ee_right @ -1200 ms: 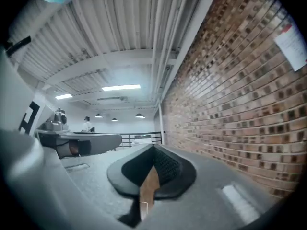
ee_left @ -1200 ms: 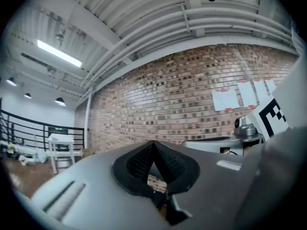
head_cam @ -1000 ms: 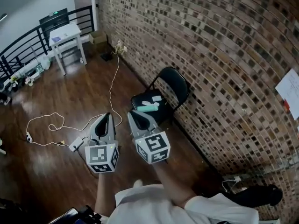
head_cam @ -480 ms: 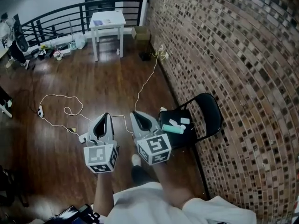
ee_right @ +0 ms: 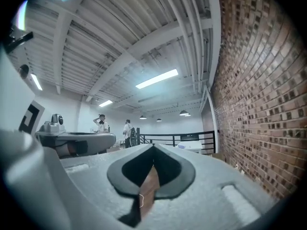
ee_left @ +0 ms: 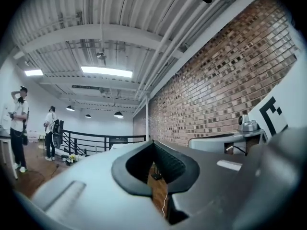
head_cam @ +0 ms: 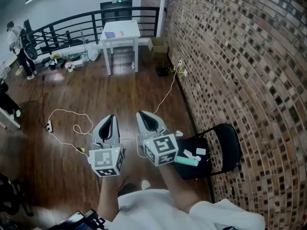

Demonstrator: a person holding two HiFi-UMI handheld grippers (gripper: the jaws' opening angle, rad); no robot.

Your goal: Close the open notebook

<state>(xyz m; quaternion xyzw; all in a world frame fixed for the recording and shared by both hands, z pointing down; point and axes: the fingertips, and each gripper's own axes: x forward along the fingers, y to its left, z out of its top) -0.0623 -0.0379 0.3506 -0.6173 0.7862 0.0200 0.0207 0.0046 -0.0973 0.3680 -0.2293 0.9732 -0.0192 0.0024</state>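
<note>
In the head view, the left tongs (head_cam: 111, 120) and right tongs (head_cam: 141, 116) are held side by side over the wooden floor (head_cam: 96, 90), both clenched and empty. No open notebook can be made out here. The only likely place is the white tabletop (head_cam: 128, 30) at the far end by the railing (head_cam: 72, 25), where some flat pale sheets (head_cam: 114, 34) lie, too small to identify. To the near right, against the brick wall (head_cam: 240, 56), a black chair (head_cam: 230, 145) carries a teal tube (head_cam: 187, 160) and small white items, none of them a notebook.

In the left gripper view, the left tongs (ee_left: 152, 143) are pressed together with nothing between them, pointing level toward the far railing.

In the right gripper view, the right tongs (ee_right: 153, 147) meet at their tips, empty as well, with the tabletop (ee_right: 192, 145) far ahead.

By my judgement the task has not begun: finding, reaching and closing the notebook all remain.
</note>
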